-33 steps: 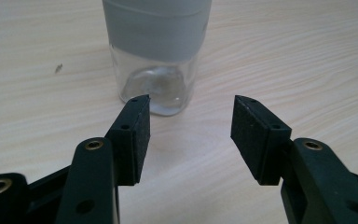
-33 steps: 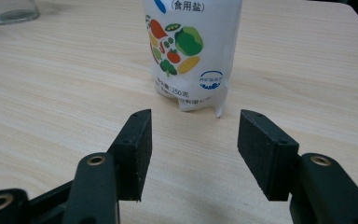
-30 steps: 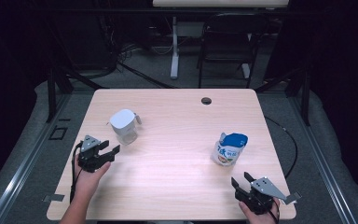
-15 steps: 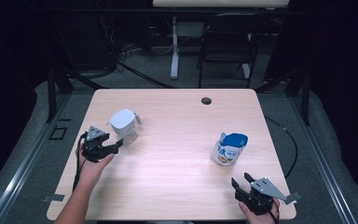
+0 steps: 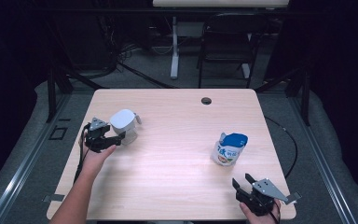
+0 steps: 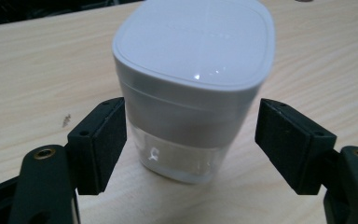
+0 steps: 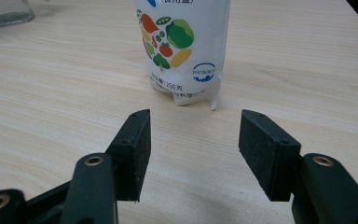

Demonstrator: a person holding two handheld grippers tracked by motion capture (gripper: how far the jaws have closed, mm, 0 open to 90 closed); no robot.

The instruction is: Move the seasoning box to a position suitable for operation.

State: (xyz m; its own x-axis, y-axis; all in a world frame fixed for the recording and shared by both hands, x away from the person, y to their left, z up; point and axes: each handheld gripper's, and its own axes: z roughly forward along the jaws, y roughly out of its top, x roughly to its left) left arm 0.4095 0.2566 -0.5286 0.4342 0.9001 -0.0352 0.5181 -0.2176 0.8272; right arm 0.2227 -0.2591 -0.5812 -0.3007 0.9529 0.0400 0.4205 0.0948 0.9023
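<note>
At table's left side: left tool (image 5: pixel 116 139) closing in on white-lidded jar (image 5: pixel 124 126).

Jaws just opened wide, astride jar (image 6: pixel 193 88), pads not yet pressing. Best pushed further in, centred, closed squarely on clear glass below lid. Right tool (image 5: pixel 243 183) idle, wide, empty, near salt pouch (image 5: pixel 228 149).

High view down over the table (image 5: pixel 177 177); tongs views close, level, sharing its top.
</note>
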